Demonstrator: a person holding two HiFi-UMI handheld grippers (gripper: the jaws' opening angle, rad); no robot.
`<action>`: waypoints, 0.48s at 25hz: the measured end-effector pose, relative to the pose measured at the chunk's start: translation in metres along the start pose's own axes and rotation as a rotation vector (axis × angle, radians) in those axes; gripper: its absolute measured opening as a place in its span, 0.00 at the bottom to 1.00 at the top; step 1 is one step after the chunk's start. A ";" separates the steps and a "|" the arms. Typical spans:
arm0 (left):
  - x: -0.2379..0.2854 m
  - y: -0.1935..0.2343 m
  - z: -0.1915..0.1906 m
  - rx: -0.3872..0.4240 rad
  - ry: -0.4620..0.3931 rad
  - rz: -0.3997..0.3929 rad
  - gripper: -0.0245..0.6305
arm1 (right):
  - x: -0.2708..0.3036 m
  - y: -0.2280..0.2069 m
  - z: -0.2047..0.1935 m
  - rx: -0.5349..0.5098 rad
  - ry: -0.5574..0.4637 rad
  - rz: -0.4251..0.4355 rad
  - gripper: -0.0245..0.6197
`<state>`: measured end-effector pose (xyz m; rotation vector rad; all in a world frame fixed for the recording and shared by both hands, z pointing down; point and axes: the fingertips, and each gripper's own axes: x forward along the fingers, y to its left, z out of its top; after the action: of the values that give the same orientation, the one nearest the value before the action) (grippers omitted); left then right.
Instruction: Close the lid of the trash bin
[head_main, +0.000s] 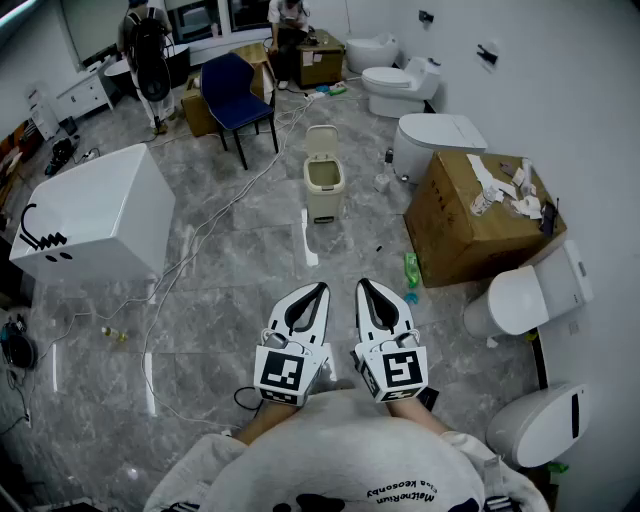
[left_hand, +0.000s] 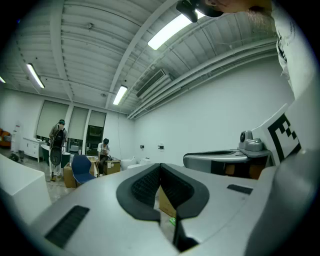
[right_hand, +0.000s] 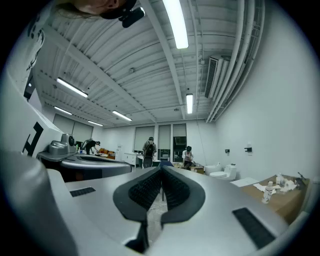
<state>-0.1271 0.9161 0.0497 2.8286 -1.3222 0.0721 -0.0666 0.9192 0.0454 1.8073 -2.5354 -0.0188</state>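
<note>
Reviewer: Location of trash bin (head_main: 323, 185)?
Annotator: On the grey floor (head_main: 230, 290), straight ahead of both tools and well apart from them. Its lid (head_main: 321, 140) stands tipped up, bin open. Cardboard box (head_main: 470, 220) to its right, blue chair (head_main: 235, 90) behind it on the left.
Reviewer: Tools?
Annotator: Left gripper (head_main: 321, 288) and right gripper (head_main: 362, 285) side by side, level, close to the person's chest. Jaws pressed together on both, nothing between the pads.

The print on the sweatshirt (head_main: 340, 455) is illegible.
</note>
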 end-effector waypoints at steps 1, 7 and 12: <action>0.001 0.004 0.000 0.002 -0.001 -0.003 0.07 | 0.004 0.002 0.001 -0.003 -0.002 -0.001 0.09; 0.007 0.019 -0.003 0.001 0.000 -0.021 0.07 | 0.020 0.009 0.002 -0.013 -0.008 -0.008 0.09; 0.014 0.020 -0.009 -0.010 0.008 -0.028 0.07 | 0.024 0.003 -0.001 -0.022 -0.004 -0.019 0.09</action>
<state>-0.1340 0.8932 0.0593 2.8351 -1.2768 0.0769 -0.0768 0.8973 0.0472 1.8249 -2.5111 -0.0506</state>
